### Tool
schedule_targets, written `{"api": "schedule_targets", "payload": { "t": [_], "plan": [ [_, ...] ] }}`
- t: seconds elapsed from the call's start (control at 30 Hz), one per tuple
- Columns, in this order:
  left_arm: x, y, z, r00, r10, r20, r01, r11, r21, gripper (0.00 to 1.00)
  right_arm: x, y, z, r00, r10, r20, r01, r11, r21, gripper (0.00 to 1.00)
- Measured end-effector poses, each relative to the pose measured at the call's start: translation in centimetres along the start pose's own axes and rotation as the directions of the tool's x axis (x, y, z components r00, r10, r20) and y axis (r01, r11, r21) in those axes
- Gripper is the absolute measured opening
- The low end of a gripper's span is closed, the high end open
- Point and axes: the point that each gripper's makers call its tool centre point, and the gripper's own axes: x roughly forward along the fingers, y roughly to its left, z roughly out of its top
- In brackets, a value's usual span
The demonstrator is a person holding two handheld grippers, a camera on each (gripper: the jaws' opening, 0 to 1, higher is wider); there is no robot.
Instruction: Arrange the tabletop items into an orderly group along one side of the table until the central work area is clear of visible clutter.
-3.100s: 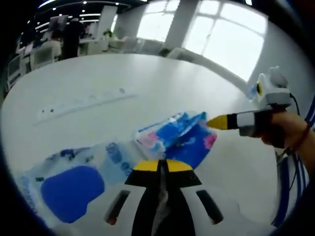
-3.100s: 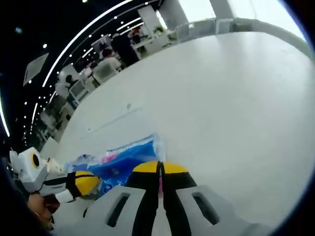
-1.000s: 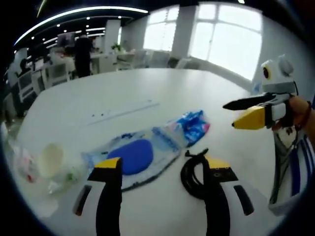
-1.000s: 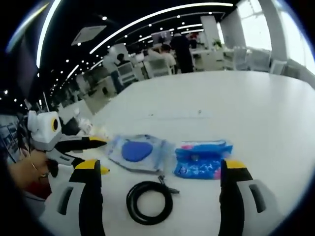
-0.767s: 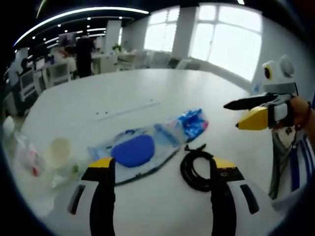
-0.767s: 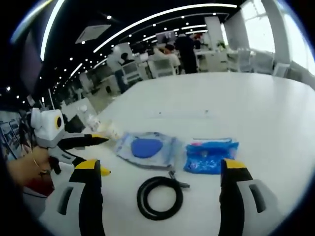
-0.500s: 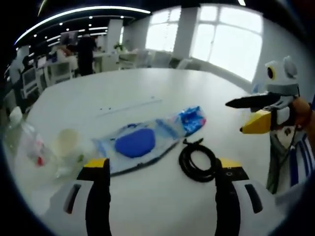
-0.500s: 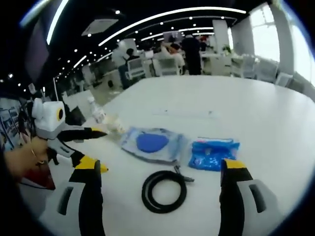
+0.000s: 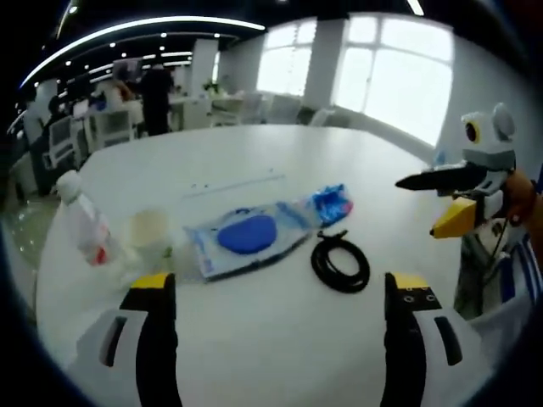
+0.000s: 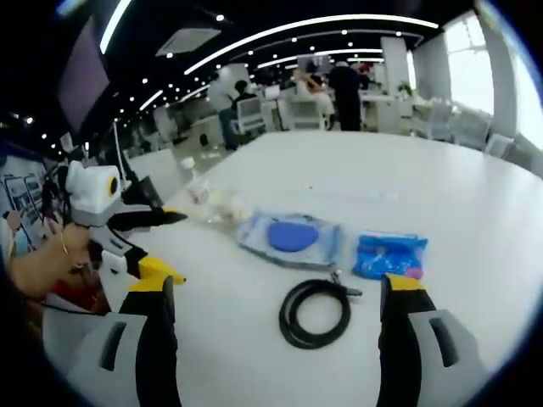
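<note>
White tabletop [image 9: 280, 161] in the left gripper view, items in a loose row across the middle. Left hand-held gripper [image 9: 278, 292] has its yellow-tipped jaws wide apart at the bottom, holding nothing. From view left to right: plastic bottle [image 9: 85, 227] with white cap and red label, tilted; pale cup [image 9: 150, 231] just beside it; clear pouch [image 9: 248, 239] with a blue oval inside, lying flat; blue patterned packet [image 9: 331, 203] touching the pouch's far end; black coiled cable [image 9: 339, 264] nearer the camera, just beside the pouch. Right hand-held gripper [image 9: 439, 202] comes in from the view's right, held by a hand [image 9: 517, 199], jaws parted, nothing between them, above the tabletop edge. Office with big windows and people behind.

Right gripper view: same tabletop [image 10: 441, 186]. Right hand-held gripper [image 10: 278, 292] jaws spread wide at the bottom, empty. Cable [image 10: 316, 313] lies between the jaws in view, closest. Behind it the pouch [image 10: 291, 237] and the packet [image 10: 389, 254], near each other with a gap between. Bottle [image 10: 194, 188] and cup [image 10: 227, 203] farther back on the view's left. Left hand-held gripper [image 10: 166, 248] enters from the left, held by a hand [image 10: 42, 263], jaws apart, empty.
</note>
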Motion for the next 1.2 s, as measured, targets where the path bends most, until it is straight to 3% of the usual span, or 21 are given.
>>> {"api": "schedule_targets", "payload": {
  "t": [0.43, 0.9, 1.03, 1.2],
  "plan": [
    [-4.0, -1.5, -1.7, 1.0, -0.029, -0.011, 0.029, 0.999, 0.044, 0.99, -2.9, 2.7, -1.7, 1.0, 0.021, 0.015, -0.021, 1.0, -0.001, 0.99],
    [-8.2, -3.0, -3.0, 0.999, -0.041, 0.014, 0.041, 0.999, 0.027, 0.99, -5.8, 4.9, -5.3, 0.999, 0.04, 0.001, -0.04, 0.999, 0.02, 0.99],
    [-9.5, -2.9, -3.2, 1.0, -0.008, 0.029, 0.007, 0.999, 0.039, 0.99, -6.3, 5.5, -6.3, 0.999, 0.054, -0.004, -0.054, 0.998, 0.033, 0.99],
    [-10.6, -3.5, -3.7, 0.999, -0.016, 0.033, 0.015, 0.999, 0.035, 0.98, -6.8, 6.2, -7.5, 0.998, 0.058, -0.005, -0.057, 0.997, 0.047, 0.99]
  ]
}}
